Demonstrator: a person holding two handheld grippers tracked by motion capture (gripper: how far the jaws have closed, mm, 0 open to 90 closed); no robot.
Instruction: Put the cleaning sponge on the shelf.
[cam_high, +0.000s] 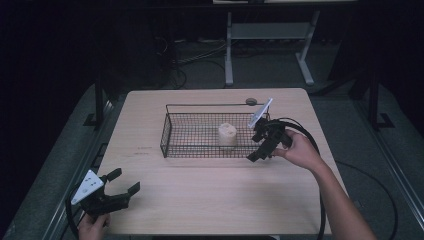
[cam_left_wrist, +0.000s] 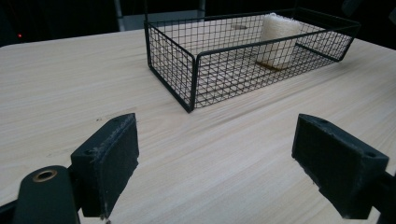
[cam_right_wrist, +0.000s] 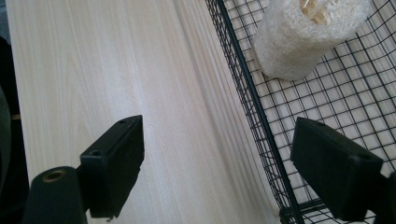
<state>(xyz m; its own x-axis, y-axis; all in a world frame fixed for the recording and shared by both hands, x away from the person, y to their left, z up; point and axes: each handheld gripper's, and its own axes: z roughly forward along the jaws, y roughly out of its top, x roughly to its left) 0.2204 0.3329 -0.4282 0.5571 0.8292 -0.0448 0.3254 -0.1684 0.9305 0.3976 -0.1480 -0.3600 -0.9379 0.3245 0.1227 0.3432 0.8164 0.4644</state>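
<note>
The room is dark, with a grey floor (cam_high: 260, 70). A white table frame (cam_high: 270, 40) stands beyond the pale wooden tabletop (cam_high: 210, 195). Cables (cam_high: 200, 55) lie on the floor.

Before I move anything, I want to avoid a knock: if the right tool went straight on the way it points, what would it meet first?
Probably the wire basket: the right tool stands open astride its near wall, one jaw over the table, the other over the mesh. The loofah piece lies beyond. Depth is unclear.
</note>
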